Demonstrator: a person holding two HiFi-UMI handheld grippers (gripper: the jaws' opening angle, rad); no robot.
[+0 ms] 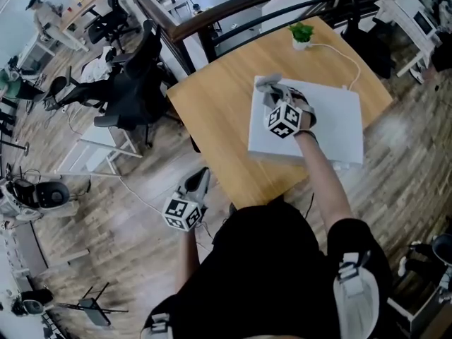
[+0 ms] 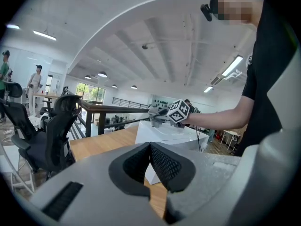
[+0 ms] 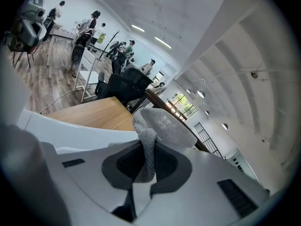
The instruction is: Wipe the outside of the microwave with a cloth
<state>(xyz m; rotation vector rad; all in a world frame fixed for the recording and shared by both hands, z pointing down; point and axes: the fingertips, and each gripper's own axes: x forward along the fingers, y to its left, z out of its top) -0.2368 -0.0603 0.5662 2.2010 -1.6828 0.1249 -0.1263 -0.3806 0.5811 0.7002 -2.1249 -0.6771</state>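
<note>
Microwave (image 1: 332,119) sits toward the 3 o'clock side of the wooden counter (image 1: 212,97), with bare wood open from 8 to 11 o'clock and a potted plant (image 1: 301,34) at the 12 o'clock corner. The right tool (image 1: 274,94) pinches a grey cloth (image 3: 164,121) over the microwave's top near its 10 o'clock corner, while the left tool (image 1: 200,179), jaws pressed together on nothing, hangs off the counter's 7 o'clock edge above the floor. The microwave's front and sides are hidden in the head view, and whether the cloth touches the top is hard to make out.

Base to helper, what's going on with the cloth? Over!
Right tool shut on cloth, at microwave top. Left tool shut, empty, away from table. Nothing in the way.
</note>
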